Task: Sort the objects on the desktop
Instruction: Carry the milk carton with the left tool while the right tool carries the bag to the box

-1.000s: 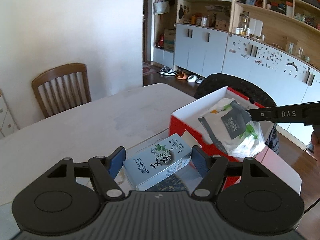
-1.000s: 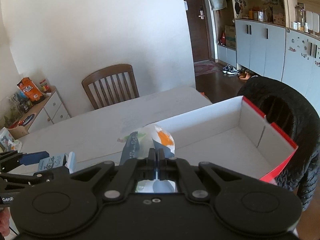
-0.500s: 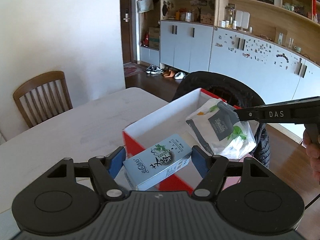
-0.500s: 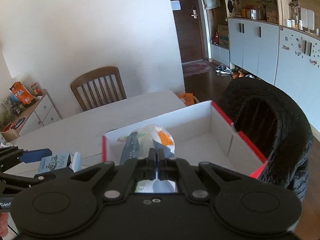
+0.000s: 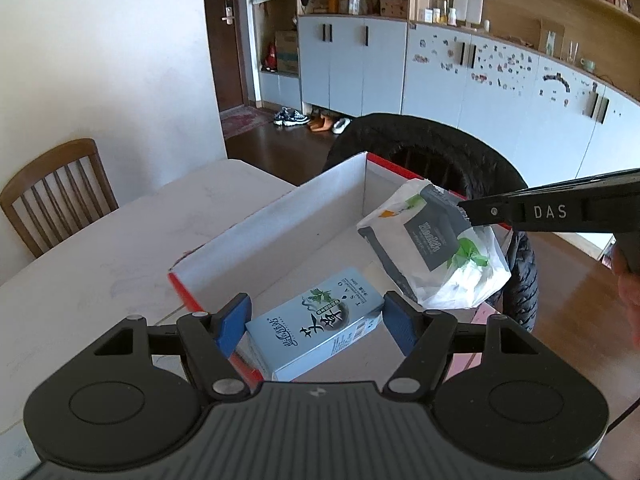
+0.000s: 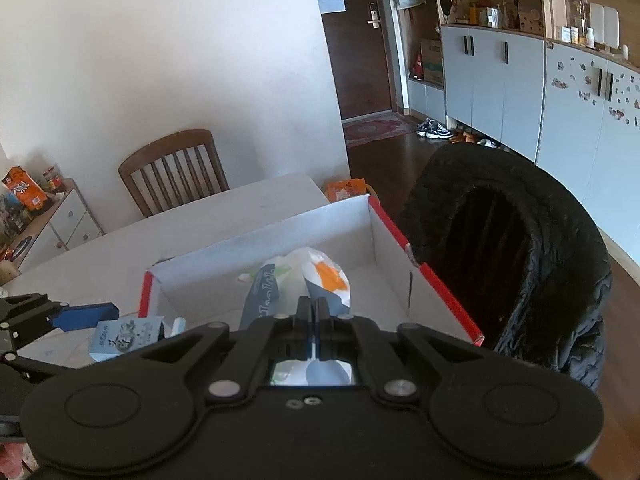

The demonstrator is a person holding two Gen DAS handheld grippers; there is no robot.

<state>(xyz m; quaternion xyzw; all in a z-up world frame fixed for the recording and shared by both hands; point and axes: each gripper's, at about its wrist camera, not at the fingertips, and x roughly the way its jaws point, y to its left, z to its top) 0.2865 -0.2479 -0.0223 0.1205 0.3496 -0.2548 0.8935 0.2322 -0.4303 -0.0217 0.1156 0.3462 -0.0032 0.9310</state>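
A red cardboard box point(image 5: 280, 224) with a white inside lies open on the white table point(image 5: 100, 256). My left gripper point(image 5: 316, 316) is shut on a light-blue carton point(image 5: 316, 328) with dark lettering, held over the box's near corner. Coming in from the right, my right gripper point(image 5: 464, 214) is shut on the top of a white plastic pouch point(image 5: 432, 248) with a grey label, which hangs over the box's right half. In the right wrist view the pouch point(image 6: 296, 276) hangs from the closed tips point(image 6: 310, 304) above the box point(image 6: 260, 248), with the carton point(image 6: 124, 338) at lower left.
A black padded coat point(image 6: 520, 264) drapes over a seat just past the box's right side. A wooden chair point(image 5: 52, 192) stands at the table's far side. A low drawer unit with snack bags point(image 6: 24, 196) is far left. Grey cabinets point(image 5: 480, 80) line the back wall.
Both grippers have carried their loads toward the red box. The carton, earlier short of the box's front wall, now hangs over its inside, and the pouch sits lower over it.
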